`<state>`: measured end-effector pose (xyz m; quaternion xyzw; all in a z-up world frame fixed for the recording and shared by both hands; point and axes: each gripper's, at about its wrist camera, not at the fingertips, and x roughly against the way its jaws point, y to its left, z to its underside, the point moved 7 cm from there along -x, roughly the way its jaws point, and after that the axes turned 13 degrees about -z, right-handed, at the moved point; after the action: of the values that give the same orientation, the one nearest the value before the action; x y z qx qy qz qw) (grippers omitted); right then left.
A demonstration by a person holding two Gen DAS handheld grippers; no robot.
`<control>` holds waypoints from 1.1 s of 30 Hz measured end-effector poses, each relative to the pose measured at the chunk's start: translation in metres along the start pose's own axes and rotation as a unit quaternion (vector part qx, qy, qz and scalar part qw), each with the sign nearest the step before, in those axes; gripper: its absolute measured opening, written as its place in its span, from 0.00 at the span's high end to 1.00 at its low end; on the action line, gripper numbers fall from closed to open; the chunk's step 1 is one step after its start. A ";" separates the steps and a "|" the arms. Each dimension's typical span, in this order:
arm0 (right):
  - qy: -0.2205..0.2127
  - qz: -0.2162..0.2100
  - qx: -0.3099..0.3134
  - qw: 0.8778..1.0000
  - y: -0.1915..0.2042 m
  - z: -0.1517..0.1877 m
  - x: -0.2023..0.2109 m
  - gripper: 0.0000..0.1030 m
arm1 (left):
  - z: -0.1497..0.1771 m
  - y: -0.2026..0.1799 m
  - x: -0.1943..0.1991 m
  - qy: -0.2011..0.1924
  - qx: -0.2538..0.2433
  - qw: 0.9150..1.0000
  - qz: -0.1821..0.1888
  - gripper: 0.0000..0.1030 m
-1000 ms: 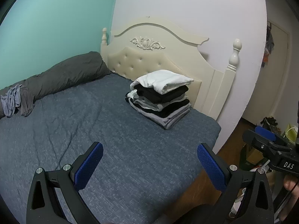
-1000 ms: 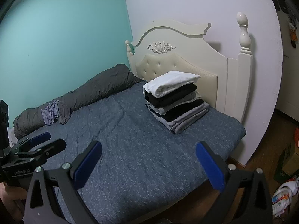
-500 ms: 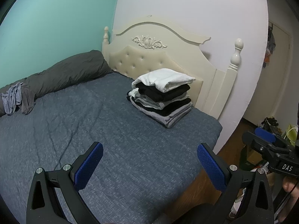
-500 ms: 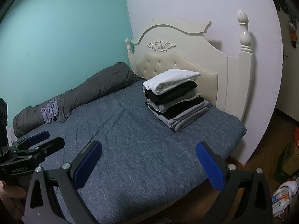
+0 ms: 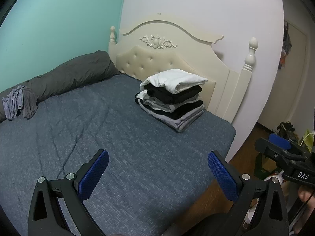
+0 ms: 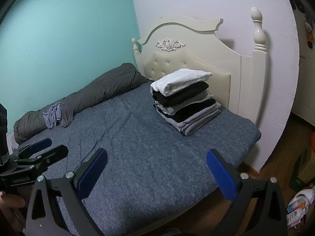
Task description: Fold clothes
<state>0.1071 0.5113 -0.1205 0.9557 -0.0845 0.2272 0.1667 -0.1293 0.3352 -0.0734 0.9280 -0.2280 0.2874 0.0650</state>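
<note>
A stack of folded clothes [image 5: 172, 98] [image 6: 185, 102], white on top over black and grey layers, rests on the blue-grey bed [image 5: 98, 129] [image 6: 137, 147] by the headboard. A crumpled grey-blue garment [image 5: 14, 103] [image 6: 54, 115] lies at the far side against the rolled dark duvet. My left gripper [image 5: 157, 169] hangs open above the bed's near edge, holding nothing. Held likewise over the near edge, my right gripper [image 6: 156, 167] is open and empty. Each gripper also shows at the edge of the other's view.
A rolled dark grey duvet [image 5: 69, 78] [image 6: 94, 96] lines the teal wall. The cream headboard [image 5: 177, 45] [image 6: 196, 45] stands behind the stack. Wooden floor with bags and clutter [image 5: 285, 127] [image 6: 299, 202] lies to the right of the bed. A hand [image 5: 307, 196] holds the right gripper.
Both views have shifted slightly, with the bed and stack sitting a little lower and nearer in frame. Both grippers stay open; the clothes have not moved.
</note>
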 end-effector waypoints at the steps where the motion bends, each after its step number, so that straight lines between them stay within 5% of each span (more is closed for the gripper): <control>1: 0.000 0.000 0.000 1.000 0.000 0.000 0.000 0.02 | 0.000 0.000 0.000 0.000 0.001 1.000 0.001 0.00; 33: 0.004 -0.002 0.000 1.000 -0.003 -0.001 -0.003 0.02 | 0.003 0.001 -0.006 0.008 0.004 1.000 0.004 0.00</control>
<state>0.1048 0.5151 -0.1224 0.9549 -0.0823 0.2310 0.1674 -0.1321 0.3361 -0.0792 0.9250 -0.2297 0.2962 0.0624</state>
